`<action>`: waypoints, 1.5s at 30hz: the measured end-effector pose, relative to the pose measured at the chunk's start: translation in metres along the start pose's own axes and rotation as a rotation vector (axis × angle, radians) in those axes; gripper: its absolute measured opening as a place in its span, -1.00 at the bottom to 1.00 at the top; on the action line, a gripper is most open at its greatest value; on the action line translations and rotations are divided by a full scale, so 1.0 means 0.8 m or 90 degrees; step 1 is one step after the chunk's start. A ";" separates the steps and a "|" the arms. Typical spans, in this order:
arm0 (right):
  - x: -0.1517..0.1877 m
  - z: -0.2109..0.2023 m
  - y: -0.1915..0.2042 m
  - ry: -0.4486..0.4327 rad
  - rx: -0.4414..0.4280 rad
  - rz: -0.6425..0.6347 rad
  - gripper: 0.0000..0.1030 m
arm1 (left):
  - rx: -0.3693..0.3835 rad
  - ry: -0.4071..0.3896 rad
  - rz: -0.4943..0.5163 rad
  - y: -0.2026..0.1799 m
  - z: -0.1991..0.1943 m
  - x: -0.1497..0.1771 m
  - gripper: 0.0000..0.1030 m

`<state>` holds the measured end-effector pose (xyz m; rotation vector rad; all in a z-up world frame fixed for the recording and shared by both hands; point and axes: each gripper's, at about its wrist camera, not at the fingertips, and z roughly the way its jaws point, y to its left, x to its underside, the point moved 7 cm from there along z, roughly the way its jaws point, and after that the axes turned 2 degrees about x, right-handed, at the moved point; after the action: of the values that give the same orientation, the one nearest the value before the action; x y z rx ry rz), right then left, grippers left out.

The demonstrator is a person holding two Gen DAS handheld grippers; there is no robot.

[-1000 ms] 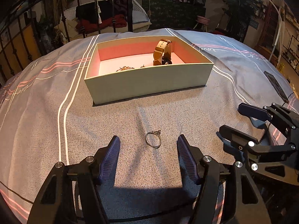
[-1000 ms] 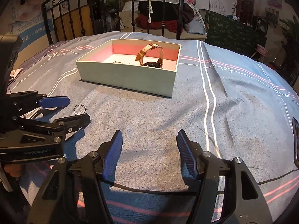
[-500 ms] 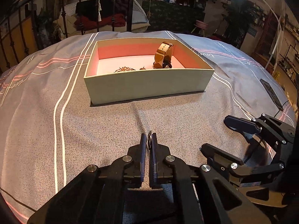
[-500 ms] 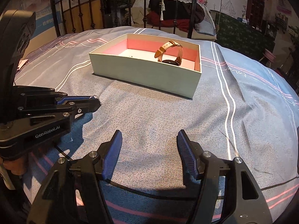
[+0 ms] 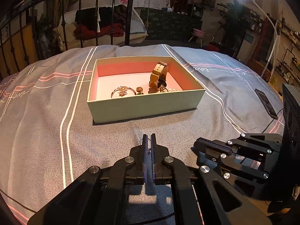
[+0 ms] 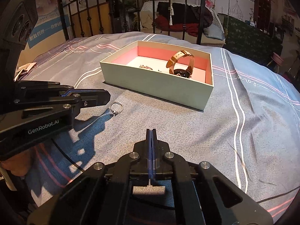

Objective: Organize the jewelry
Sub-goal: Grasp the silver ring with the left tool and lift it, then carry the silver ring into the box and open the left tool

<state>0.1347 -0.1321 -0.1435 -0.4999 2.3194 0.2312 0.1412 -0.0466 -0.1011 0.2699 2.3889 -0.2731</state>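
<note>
A thin silver ring (image 6: 116, 107) sticks out of the tips of my left gripper (image 5: 148, 137), which is shut on it just above the grey bedspread; in the left wrist view only a sliver of the ring (image 5: 142, 140) shows beside the pads. The open pale-green box (image 5: 146, 107) with a pink inside lies farther back. It holds a tan-strapped watch (image 5: 158, 75), a gold bracelet (image 5: 122, 91) and small pieces. My right gripper (image 6: 151, 131) is shut on nothing, to the right of the left gripper (image 6: 107, 98) and short of the box (image 6: 155, 88).
A dark flat phone (image 5: 266, 103) lies on the bedspread at the far right. A black iron bed frame (image 6: 153, 5) stands behind the box, with clothes piled beyond it. White and pink stripes (image 6: 237, 105) cross the cover.
My left gripper closed around the ring and rose a little with it, so more of the box's inside shows. My right gripper has gone from open to shut.
</note>
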 end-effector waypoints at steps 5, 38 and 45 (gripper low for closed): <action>-0.001 0.001 -0.004 0.000 -0.006 0.012 -0.98 | -0.016 0.010 -0.011 0.011 0.005 0.005 -0.91; -0.100 0.005 -0.018 -0.065 0.009 -0.017 -0.98 | -0.023 -0.034 -0.017 0.016 0.006 -0.091 -0.65; -0.126 0.047 -0.036 -0.032 0.023 0.004 -0.97 | -0.037 0.005 -0.047 0.037 0.051 -0.126 -0.65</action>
<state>0.2360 -0.1177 -0.0997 -0.4643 2.2725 0.2030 0.2482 -0.0410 -0.0666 0.1561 2.4140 -0.2360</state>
